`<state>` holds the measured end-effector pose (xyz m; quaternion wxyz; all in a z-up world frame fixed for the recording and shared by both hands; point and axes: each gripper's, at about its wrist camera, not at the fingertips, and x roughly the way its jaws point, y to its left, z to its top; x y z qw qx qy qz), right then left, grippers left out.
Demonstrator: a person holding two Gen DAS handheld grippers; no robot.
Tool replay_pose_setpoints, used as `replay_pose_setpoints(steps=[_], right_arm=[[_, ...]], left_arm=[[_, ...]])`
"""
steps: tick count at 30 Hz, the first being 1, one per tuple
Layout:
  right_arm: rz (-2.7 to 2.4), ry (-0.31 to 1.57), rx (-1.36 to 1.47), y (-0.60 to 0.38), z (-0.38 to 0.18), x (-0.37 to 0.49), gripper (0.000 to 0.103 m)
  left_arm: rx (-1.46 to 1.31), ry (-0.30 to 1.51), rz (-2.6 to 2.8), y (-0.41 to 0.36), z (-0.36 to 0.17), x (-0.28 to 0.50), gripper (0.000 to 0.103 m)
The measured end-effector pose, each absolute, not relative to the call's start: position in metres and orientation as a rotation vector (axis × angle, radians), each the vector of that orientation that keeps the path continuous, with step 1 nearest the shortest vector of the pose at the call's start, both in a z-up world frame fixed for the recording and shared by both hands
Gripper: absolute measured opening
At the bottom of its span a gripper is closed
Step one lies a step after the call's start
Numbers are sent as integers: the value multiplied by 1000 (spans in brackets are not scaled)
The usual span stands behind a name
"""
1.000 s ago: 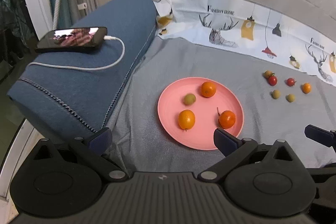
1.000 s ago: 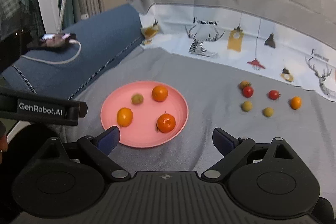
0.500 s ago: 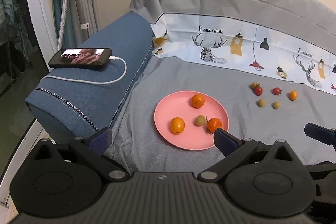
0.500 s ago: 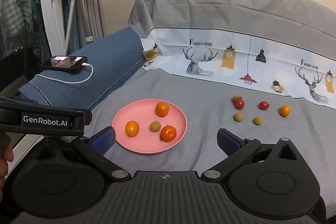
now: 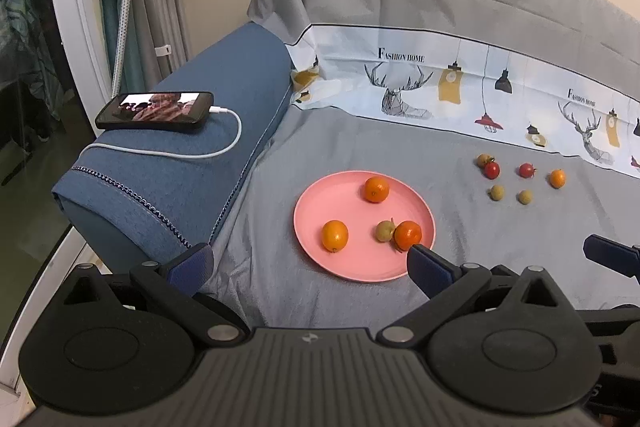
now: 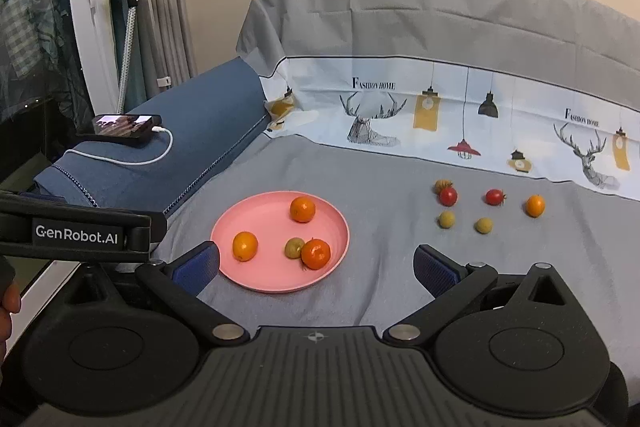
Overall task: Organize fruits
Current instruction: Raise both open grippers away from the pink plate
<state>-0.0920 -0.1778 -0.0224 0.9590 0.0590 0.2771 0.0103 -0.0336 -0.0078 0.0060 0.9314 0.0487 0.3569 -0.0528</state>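
Your left gripper (image 5: 310, 261) points forward and down, its two blue-padded fingers (image 5: 192, 263) spread wide with nothing between them. Your right gripper (image 6: 316, 267) sits just beside it at much the same downward tilt, its jaws as wide as they go and empty too. In the right wrist view, the left gripper's black body shows at the left edge, with your fingertip (image 6: 9, 301) just below it.

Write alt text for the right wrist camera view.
A pink plate on grey cloth holds three oranges and one small greenish fruit. Six small fruits lie on the cloth to its right. The right gripper, open and empty, frames the foreground.
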Motion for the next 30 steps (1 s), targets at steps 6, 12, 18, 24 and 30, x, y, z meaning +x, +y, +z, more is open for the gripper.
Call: replay_pose_setpoints(steps=[6,12,18,24,30], right_arm=[[28,590,141,-181,-31,-85,102],[10,616,175,-190,-41,-76,102],[-25,631,219,-206,-51,-67,102],[-88,650,256,-230,-63,-60,102],[-186,648,272,-267,-76,-59,102]], left_arm=[[104,765,-97,-9,-1,-23,103],[125,793,-94,-14,-9,-13,103],[151,820,-86,-22,-15,-1,103],[176,853,-105,-43,-21,17,103],[197,873,-173,-82,-30,41,103]])
